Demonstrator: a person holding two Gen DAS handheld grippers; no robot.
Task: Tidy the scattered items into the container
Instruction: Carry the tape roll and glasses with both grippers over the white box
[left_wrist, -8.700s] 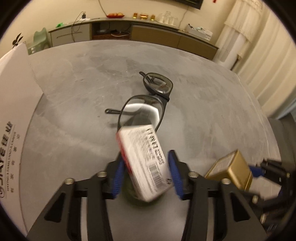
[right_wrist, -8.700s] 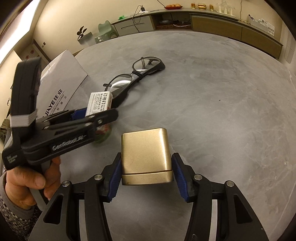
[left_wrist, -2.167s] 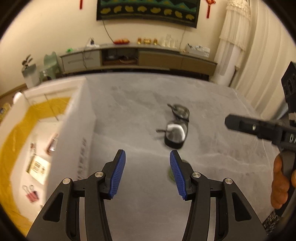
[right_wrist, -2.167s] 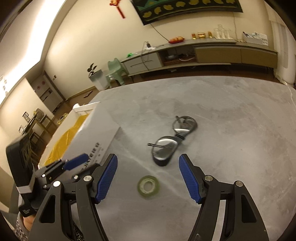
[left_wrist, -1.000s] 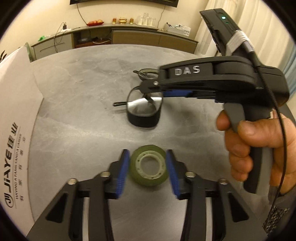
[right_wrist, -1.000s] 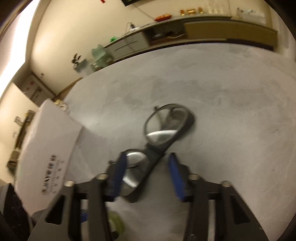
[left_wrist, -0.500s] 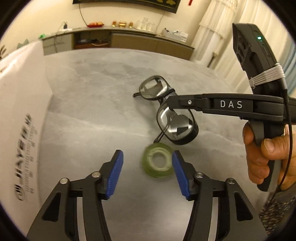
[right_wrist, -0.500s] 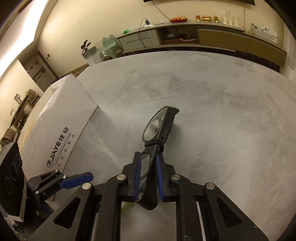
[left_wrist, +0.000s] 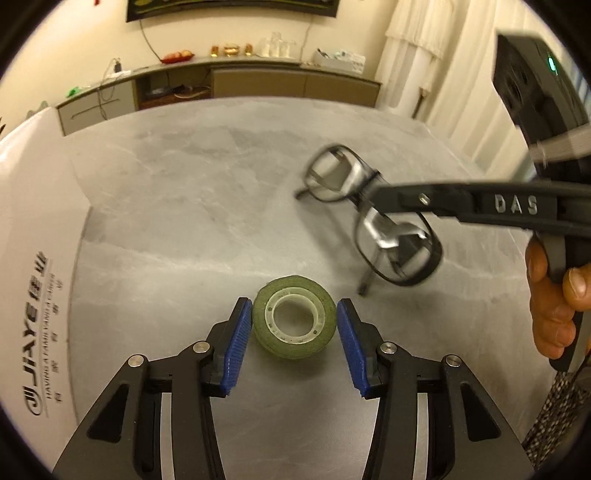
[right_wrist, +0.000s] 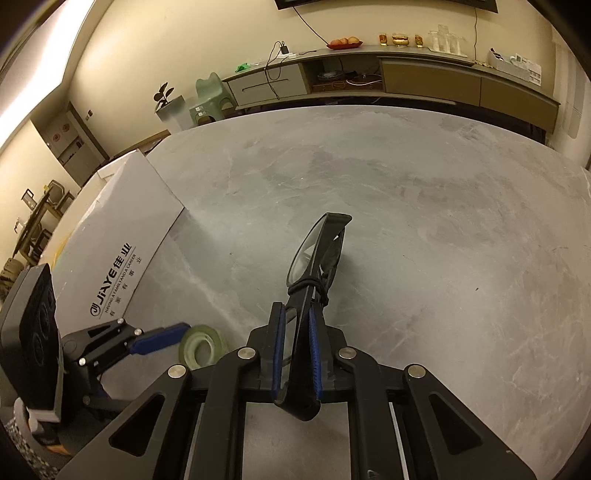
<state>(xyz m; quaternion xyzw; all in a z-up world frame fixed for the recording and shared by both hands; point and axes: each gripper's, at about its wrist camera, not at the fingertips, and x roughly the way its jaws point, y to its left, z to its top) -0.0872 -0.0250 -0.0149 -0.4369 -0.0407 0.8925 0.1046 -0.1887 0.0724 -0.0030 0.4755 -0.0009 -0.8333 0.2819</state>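
Note:
A green tape roll (left_wrist: 294, 317) lies flat on the grey table, between the blue pads of my left gripper (left_wrist: 294, 345), which is open around it without touching. The roll also shows in the right wrist view (right_wrist: 201, 344). My right gripper (right_wrist: 296, 356) is shut on the black-framed glasses (right_wrist: 317, 251) and holds them edge-up above the table. In the left wrist view the glasses (left_wrist: 373, 221) hang in the air to the right, held by the right gripper (left_wrist: 384, 201). The white cardboard box (left_wrist: 33, 236) stands at the left.
The box's printed side (right_wrist: 118, 254) faces the table's middle. The grey table (right_wrist: 424, 221) stretches to the far edge. A long sideboard (right_wrist: 369, 74) runs along the back wall. The person's hand (left_wrist: 554, 295) holds the right gripper's handle.
My left gripper has moved forward so the tape roll now sits between its pads. My right gripper has lifted the glasses higher and to the right.

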